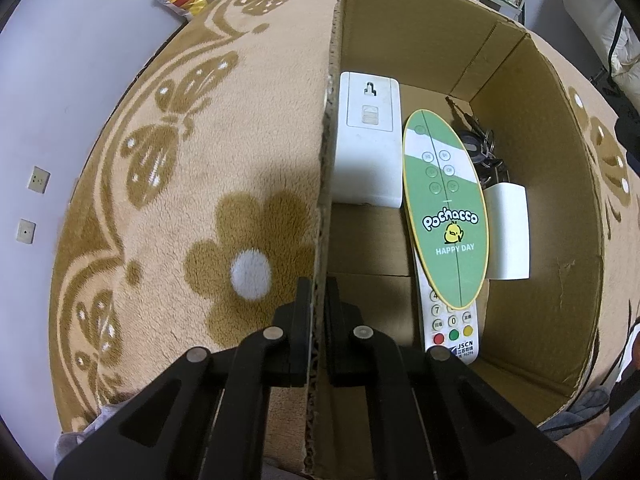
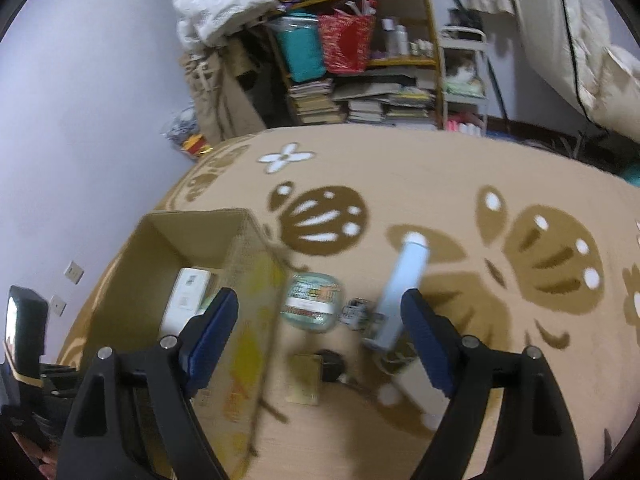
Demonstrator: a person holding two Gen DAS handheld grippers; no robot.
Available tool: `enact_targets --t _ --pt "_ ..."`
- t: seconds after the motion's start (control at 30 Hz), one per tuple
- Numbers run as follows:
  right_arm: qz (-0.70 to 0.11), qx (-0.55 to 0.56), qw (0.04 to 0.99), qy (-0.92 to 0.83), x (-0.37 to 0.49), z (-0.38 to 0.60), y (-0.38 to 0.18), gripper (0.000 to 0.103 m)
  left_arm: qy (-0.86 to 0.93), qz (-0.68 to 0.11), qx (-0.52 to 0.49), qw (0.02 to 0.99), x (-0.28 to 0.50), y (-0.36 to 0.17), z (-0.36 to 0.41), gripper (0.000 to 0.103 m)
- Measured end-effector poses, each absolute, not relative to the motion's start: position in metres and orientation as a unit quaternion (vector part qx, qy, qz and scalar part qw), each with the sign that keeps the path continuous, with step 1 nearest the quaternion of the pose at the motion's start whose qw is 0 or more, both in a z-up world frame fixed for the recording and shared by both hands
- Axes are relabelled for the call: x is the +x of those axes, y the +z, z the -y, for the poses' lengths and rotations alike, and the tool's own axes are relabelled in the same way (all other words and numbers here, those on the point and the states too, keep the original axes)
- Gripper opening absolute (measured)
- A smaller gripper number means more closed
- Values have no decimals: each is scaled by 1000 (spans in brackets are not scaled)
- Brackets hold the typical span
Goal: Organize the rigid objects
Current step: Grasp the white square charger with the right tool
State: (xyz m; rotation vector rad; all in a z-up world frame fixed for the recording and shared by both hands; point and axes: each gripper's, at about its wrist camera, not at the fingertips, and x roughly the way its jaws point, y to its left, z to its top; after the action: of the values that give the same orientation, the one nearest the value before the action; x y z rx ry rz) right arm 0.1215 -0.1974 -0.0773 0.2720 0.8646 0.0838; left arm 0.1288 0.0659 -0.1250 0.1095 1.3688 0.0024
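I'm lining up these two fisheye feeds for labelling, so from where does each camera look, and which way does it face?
Left wrist: sits behind the left tongs, looking down along the cardboard box wall they clamp, at the remote and green oval card inside; only the tongs show.
Right wrist: sits behind the open right tongs, looking across the rug towards a shelf, over a jar and blue tube; tongs only.
Shared: box, rug, white device.
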Motion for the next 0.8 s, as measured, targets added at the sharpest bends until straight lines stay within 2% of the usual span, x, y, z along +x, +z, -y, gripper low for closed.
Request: enact_targets --t 0.27,0.8 --pt "-439 168 883 -1 122 237 -106 88 1 -632 54 773 128 -125 -65 6" --pt "-501 142 853 -31 117 238 -163 88 0 -631 55 773 128 -124 -68 6"
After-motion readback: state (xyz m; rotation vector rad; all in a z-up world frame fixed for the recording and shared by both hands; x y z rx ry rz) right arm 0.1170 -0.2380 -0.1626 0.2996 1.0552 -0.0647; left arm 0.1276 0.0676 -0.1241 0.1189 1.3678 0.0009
